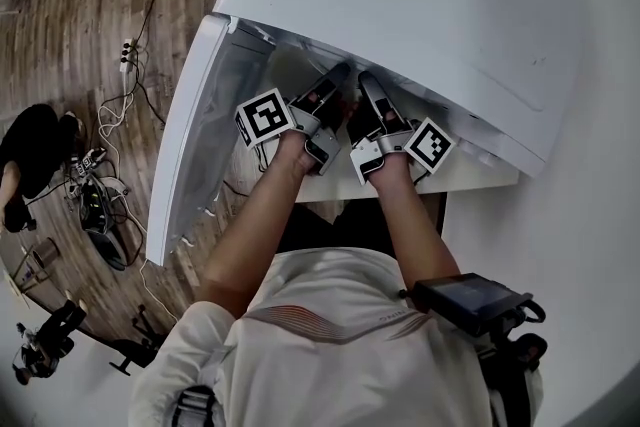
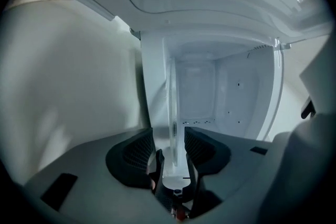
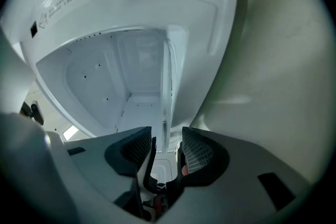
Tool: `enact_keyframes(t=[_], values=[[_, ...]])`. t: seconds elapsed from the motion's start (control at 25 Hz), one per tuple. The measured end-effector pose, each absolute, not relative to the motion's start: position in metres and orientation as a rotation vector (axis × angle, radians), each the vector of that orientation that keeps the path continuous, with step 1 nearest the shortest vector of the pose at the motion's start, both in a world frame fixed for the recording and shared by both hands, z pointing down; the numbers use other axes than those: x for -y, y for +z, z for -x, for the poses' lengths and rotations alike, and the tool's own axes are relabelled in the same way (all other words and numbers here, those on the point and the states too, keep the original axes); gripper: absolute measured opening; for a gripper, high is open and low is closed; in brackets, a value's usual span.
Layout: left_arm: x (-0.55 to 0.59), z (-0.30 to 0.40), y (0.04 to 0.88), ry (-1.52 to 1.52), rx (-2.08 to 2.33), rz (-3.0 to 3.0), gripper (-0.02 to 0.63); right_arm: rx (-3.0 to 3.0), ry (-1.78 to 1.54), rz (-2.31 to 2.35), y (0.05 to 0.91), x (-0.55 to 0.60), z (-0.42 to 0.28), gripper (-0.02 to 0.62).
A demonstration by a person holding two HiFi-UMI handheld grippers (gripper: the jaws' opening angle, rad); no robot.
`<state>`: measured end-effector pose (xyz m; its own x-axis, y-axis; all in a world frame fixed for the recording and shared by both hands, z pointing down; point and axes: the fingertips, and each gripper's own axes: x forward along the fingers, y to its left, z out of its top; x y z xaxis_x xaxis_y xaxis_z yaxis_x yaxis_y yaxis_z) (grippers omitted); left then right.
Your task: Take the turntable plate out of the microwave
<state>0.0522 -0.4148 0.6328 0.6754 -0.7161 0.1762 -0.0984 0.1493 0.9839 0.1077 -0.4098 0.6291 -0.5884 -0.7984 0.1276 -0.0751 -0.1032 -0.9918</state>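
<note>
Now, on the left the microwave (image 1: 420,5) door (image 1: 190,155) hangs open. The left tool (image 2: 173,138) reaches into the cavity, its jaws wide apart around the near rim of the turntable plate (image 2: 172,97), pads not pressing. To the right, the right tool (image 3: 165,140) straddles the same rim, equally spread. The plate seems to sit inside the cavity, though edge-on that is hard to judge. It is likely glass: stiff, weighty, slick and breakable, so grip the rim squarely on both sides.

The microwave (image 1: 400,5) is white, the turntable plate (image 2: 172,107) clear. The left tool (image 1: 338,75) and right tool (image 1: 368,83) bear black-and-white square markers (image 1: 264,115) and black meshed pads (image 2: 139,152). The floor (image 1: 80,5) is brown wood.
</note>
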Motion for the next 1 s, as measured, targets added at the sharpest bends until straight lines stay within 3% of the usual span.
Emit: enact_keyframes(t=[0.16,0.36,0.56,1.0], values=[[0.401,-0.055,0.640,-0.507,0.737,-1.359,0.145,-1.567,-1.773,0.927,0.638,0.395,-0.109,0.183],[0.404,-0.055,0.626,-0.545,0.685,-1.349,0.115,-1.516,-1.807,0.929,0.633,0.395,-0.110,0.092],[0.403,-0.059,0.619,-0.528,0.666,-1.378,0.055,-1.498,-1.814,0.921,0.626,0.391,-0.111,0.072],[0.403,-0.059,0.606,-0.636,0.621,-1.451,0.040,-1.586,-1.687,0.942,0.614,0.392,-0.112,0.035]])
